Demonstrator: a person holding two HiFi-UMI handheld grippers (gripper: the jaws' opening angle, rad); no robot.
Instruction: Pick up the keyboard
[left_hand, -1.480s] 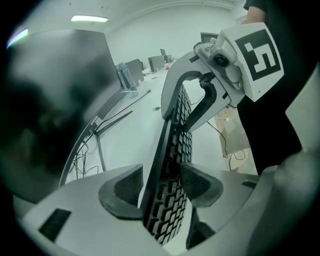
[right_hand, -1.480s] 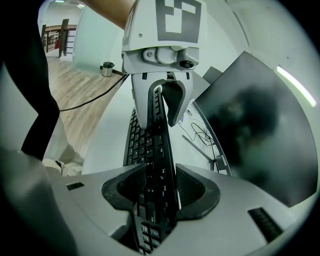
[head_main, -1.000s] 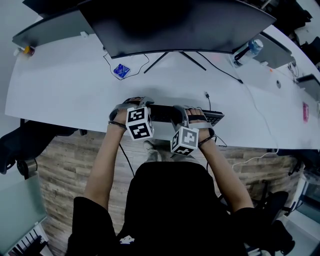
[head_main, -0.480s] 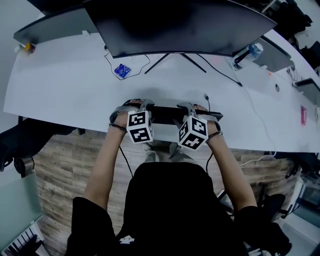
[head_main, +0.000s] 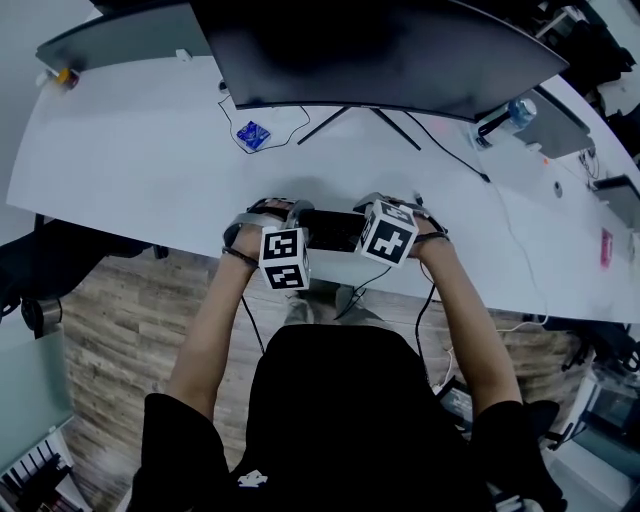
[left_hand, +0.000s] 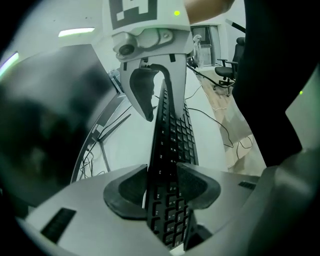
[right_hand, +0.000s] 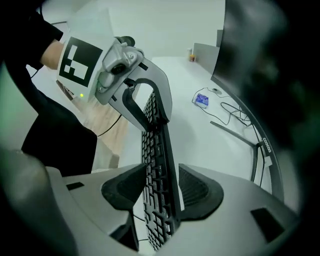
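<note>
The black keyboard (head_main: 330, 230) is off the white desk (head_main: 130, 170) near its front edge, tipped so its keys face me. My left gripper (head_main: 285, 215) grips its left end; the jaws have just been closing, and both pads press the keyboard (left_hand: 172, 135) between them. My right gripper (head_main: 395, 210) is shut on the right end. In the right gripper view the keyboard (right_hand: 157, 145) stands on edge between the pads of that gripper (right_hand: 162, 190). In the left gripper view the left gripper (left_hand: 162, 187) points along the keyboard toward the right one.
A wide dark monitor (head_main: 380, 50) on a thin-legged stand (head_main: 350, 118) stands behind the keyboard. A blue packet (head_main: 252, 133) and loose cables lie beside the stand. At the far right stands a water bottle (head_main: 505, 115). The wooden floor shows below the desk edge.
The right gripper has turned and swung up toward the desk, its marker cube now level with the keyboard. The keyboard has tipped up onto its long edge. The left gripper has kept its place.
</note>
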